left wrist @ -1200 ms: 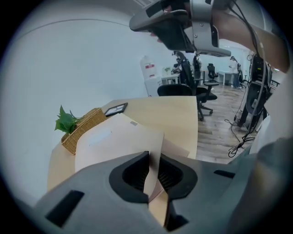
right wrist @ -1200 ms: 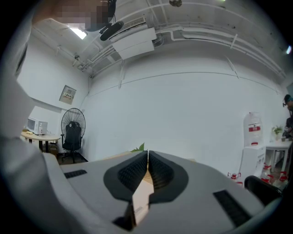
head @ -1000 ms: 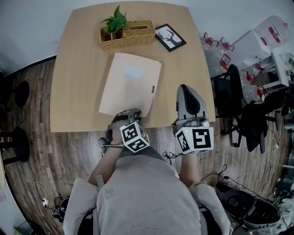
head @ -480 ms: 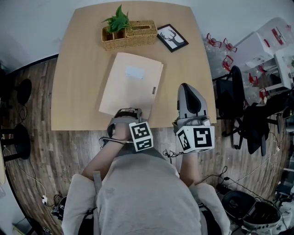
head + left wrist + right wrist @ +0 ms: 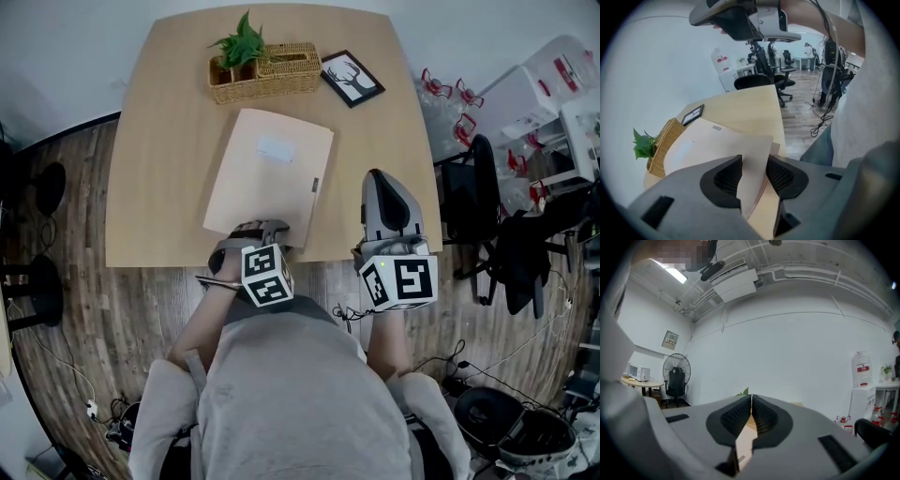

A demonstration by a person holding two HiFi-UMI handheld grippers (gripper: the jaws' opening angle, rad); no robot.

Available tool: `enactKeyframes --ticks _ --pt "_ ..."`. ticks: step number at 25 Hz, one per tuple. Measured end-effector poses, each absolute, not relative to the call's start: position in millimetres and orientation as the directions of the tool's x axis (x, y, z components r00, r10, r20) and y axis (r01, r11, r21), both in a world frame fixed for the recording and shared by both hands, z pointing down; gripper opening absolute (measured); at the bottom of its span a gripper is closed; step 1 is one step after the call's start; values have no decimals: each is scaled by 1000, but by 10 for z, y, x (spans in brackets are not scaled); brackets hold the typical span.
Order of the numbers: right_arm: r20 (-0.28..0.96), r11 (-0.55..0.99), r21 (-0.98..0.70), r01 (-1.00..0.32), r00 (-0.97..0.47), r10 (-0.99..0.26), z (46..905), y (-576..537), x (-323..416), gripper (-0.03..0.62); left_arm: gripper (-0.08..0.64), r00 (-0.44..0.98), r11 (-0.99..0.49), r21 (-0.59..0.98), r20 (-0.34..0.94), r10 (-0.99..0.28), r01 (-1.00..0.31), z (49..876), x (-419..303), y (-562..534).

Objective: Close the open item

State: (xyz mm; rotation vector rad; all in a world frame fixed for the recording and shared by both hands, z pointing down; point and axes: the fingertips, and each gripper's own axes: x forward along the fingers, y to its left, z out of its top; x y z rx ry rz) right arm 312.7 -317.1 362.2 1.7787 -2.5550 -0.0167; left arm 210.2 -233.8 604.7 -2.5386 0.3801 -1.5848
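A beige paper folder (image 5: 267, 178) lies on the wooden table (image 5: 159, 187) with its cover down. My left gripper (image 5: 262, 230) is at the folder's near edge. In the left gripper view, the folder's (image 5: 708, 145) near corner stands between the jaws of the left gripper (image 5: 754, 161), which are opening. The sheet leans by the left pad (image 5: 727, 180) and is clear of the right pad (image 5: 780, 177). My right gripper (image 5: 389, 211) rests over the table's near right corner, beside the folder. In its own view the right gripper (image 5: 751, 399) is shut with nothing in it.
At the table's far edge stand a wicker basket (image 5: 264, 70) with a green plant (image 5: 239, 42) and a framed deer picture (image 5: 352, 78). A black office chair (image 5: 478, 202) and clutter stand to the right of the table. Wooden floor lies below the near edge.
The left gripper's marker cube has swung a little to the left at the folder's near edge. The folder and the right gripper stay where they were.
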Motion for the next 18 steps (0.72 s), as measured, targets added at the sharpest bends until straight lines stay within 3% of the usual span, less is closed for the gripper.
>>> enactKeyframes --ticks 5,10,11,14,18 --pt "19 343 25 -939 -342 -939 3618 -3154 3117 14 201 535 -975 -5 835 -126 -221 6058 2118 -2247" --pt "21 339 32 -940 -339 -941 3609 -3121 3136 14 199 711 -839 283 683 -164 -465 5906 2070 -2461" --pt "22 340 34 -940 -339 -940 3609 -3117 3135 14 187 706 -810 296 682 -192 -506 5901 2036 -2519" --pt "24 343 37 -939 -342 -939 3613 -3113 3133 14 24 608 -796 181 746 -271 -577 5978 1946 -2642" --pt "22 345 35 -938 -344 -939 3609 -3100 3132 14 9 470 -836 8 830 -301 -549 6056 1967 -2649"
